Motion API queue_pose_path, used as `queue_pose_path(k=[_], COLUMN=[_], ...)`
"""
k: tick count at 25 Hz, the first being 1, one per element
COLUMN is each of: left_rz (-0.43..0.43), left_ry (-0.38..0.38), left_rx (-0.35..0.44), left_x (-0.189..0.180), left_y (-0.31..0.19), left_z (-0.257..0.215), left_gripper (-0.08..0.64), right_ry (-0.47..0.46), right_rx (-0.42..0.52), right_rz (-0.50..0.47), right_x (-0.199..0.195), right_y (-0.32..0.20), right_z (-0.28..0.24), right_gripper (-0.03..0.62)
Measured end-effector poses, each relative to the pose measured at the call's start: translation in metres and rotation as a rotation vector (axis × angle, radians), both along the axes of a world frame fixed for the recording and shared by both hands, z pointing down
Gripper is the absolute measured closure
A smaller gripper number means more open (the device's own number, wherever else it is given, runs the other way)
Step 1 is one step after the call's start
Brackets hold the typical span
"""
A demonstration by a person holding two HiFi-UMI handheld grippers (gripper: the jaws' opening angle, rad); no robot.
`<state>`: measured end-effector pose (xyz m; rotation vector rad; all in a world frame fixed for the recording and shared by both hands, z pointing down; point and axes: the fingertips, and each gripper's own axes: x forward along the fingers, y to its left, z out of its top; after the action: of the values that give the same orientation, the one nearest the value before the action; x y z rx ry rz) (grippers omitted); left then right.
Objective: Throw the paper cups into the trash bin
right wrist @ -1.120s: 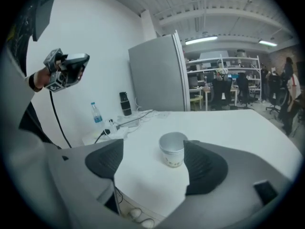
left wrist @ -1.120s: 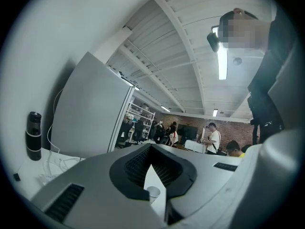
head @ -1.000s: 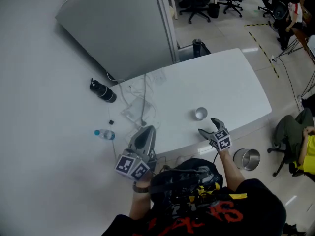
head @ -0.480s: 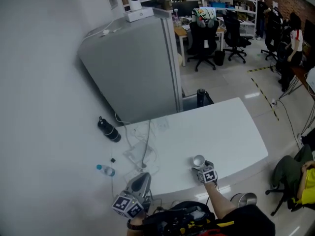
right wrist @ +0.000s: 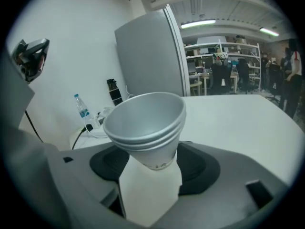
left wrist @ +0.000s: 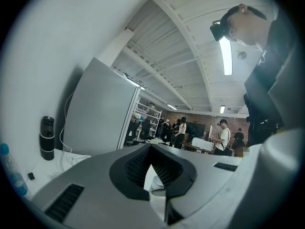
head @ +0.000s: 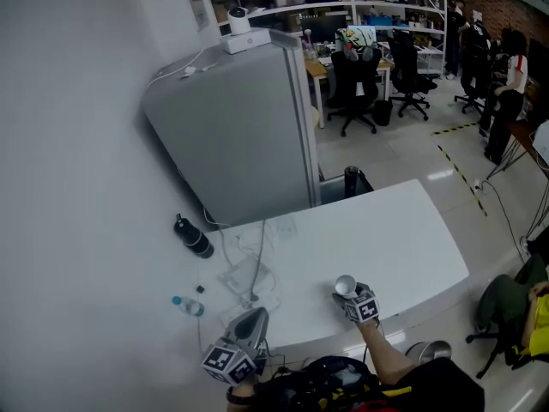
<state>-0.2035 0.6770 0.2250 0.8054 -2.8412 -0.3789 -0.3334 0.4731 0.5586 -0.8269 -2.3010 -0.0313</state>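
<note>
White rounded table (head: pixel 395 230) in an open office: grey cabinet (head: pixel 240 136) at its 11 o'clock, office chairs (head: pixel 356 80) at 12, black bottle (head: pixel 194 238), water bottle (head: pixel 187 305) and cables (head: pixel 249 264) at 9, metal trash bin (head: pixel 431 350) on the floor at 5. Paper cups (right wrist: pixel 147 123), a nested white stack with mouth up, stand upright near the table's 6 o'clock edge. The right gripper (right wrist: pixel 150 175) is closing its jaws around the stack's base with no firm pinch visible; the left gripper (left wrist: pixel 151 151), at 7 o'clock, is clenched on nothing.
</note>
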Motion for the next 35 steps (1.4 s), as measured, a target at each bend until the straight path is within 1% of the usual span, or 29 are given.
queue_pose_path(k=[3, 5, 7, 11, 14, 18, 23, 28, 31, 35], left_rz=[0.033, 0.047, 0.097, 0.214, 0.281, 0.371, 0.49, 0.648, 0.762, 0.888], left_ry=[0.0, -0.003, 0.0, -0.004, -0.013, -0.037, -0.059, -0.05, -0.047, -0.057], left_rx=[0.001, 0.019, 0.024, 0.03, 0.041, 0.039, 0.025, 0.05, 0.05, 0.043], left_x=[-0.004, -0.006, -0.007, -0.008, -0.011, -0.018, -0.02, -0.011, 0.002, 0.022], left_y=[-0.007, -0.011, -0.022, -0.044, -0.057, -0.081, -0.117, -0.174, -0.22, -0.275], left_z=[0.004, 0.004, 0.004, 0.003, 0.001, -0.003, -0.007, -0.007, -0.007, -0.009], left_gripper=[0.56, 0.56, 0.56, 0.56, 0.56, 0.56, 0.56, 0.56, 0.56, 0.56], right_ry=[-0.098, -0.158, -0.214, -0.312, -0.376, -0.427, -0.482, -0.538, -0.558, -0.559], right_rx=[-0.05, -0.075, -0.075, -0.088, -0.093, -0.082, -0.11, -0.07, -0.049, -0.051], right_rz=[0.004, -0.007, 0.004, 0.074, 0.124, 0.187, 0.243, 0.313, 0.375, 0.501], right_x=[0.015, 0.025, 0.037, 0.054, 0.064, 0.079, 0.101, 0.128, 0.15, 0.186], right_y=[0.009, 0.017, 0.013, -0.007, -0.021, -0.041, -0.052, -0.077, -0.105, -0.152], right_z=[-0.053, -0.086, -0.117, -0.178, -0.222, -0.268, -0.317, -0.353, -0.361, -0.361], right_gripper=[0.272, 0.272, 0.272, 0.272, 0.272, 0.273, 0.275, 0.275, 0.275, 0.275])
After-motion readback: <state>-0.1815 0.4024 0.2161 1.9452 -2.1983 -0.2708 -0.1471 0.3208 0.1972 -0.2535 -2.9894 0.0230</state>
